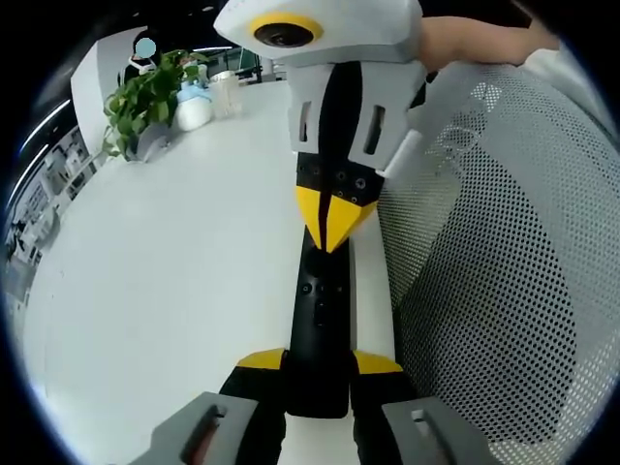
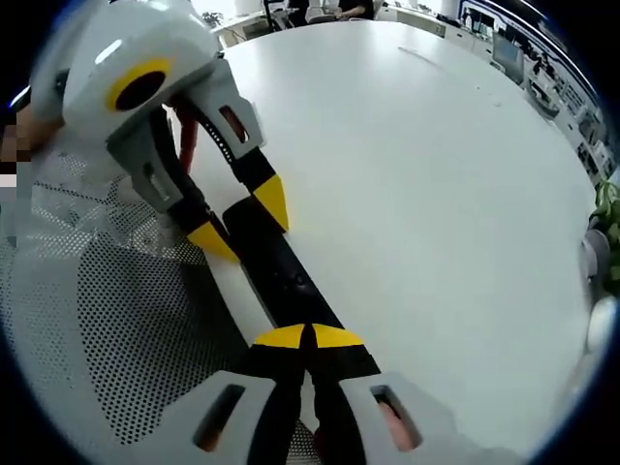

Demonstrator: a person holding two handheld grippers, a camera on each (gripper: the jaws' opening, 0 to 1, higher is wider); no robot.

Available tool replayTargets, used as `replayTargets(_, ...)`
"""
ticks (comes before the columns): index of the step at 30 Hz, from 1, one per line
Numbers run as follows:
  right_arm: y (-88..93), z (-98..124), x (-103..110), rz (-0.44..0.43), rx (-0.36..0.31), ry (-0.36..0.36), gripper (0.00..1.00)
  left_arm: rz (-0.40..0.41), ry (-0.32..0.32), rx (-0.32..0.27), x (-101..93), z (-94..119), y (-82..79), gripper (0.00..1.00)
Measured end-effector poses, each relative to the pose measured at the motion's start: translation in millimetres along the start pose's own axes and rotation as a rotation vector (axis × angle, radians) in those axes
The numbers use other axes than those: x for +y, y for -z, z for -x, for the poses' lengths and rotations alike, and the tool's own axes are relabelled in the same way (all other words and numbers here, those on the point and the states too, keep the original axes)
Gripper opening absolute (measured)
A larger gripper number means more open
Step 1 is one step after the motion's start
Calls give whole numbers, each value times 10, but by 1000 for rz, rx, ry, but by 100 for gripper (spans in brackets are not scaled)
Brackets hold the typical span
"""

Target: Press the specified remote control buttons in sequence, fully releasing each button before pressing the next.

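Observation:
A long black remote (image 1: 320,310) lies lengthwise over the edge of the white table (image 1: 174,281). My left gripper (image 1: 320,363) is shut on its near end, one yellow tip on each side. The right gripper (image 1: 334,228) comes down from above with its yellow tips together, touching the remote's top face near the far end. In the right gripper view, that gripper's (image 2: 310,337) closed tips rest on the remote (image 2: 281,271), and the left gripper (image 2: 242,221) clamps the other end from the upper left. The buttons under the tips are hidden.
A white mesh chair back (image 1: 504,252) stands close beside the remote, seen again in the right gripper view (image 2: 116,320). A leafy plant (image 1: 145,97) and white jars (image 1: 208,97) sit at the table's far side. A person's hand (image 1: 475,39) holds the right gripper.

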State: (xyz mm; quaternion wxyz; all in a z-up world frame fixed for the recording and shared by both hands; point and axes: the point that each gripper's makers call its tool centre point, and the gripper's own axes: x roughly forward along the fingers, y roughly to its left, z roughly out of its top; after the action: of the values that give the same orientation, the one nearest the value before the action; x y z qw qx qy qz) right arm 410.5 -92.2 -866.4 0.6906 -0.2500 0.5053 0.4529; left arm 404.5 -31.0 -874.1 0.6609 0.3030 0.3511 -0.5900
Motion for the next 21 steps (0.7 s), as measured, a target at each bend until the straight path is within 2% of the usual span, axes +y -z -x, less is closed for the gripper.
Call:
replayTargets(5,3,4,-8,-37,-3,-13,0,-5,1,1,1,0,0,24)
replayTargets(10,-2,3,8,18,2,-4,0,-1,2,0,-1,0,2,24)
replayTargets(14,-34,-2,14,31,-12,-5,0,3,2,-1,-1,0,2,24)
replayTargets(21,-158,3,-11,72,-66,33,0,1,5,1,2,-1,2,24)
